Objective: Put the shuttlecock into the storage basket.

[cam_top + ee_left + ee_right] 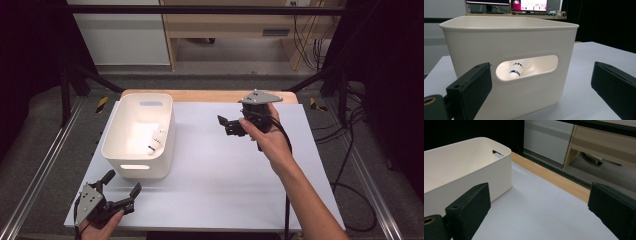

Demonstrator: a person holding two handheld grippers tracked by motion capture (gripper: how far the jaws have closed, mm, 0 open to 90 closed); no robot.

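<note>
A white plastic bin [139, 136] stands on the left half of the white tabletop. Inside it lies a white shuttlecock [157, 141] with a blue band, seen through the bin's handle slot as the shuttlecock [517, 69] in the left gripper view. My left gripper [121, 183] rests open at the table's near left corner, pointing at the bin [509, 62], nothing between its jaws. My right gripper [226, 124] is held above the table to the right of the bin [466, 175], open and empty, jaws pointing left.
The white table surface [225, 165] has a wooden strip [210, 95] along its far edge. Black frame rails and cables run down the right side on the floor. A cabinet and wooden desk stand beyond the table.
</note>
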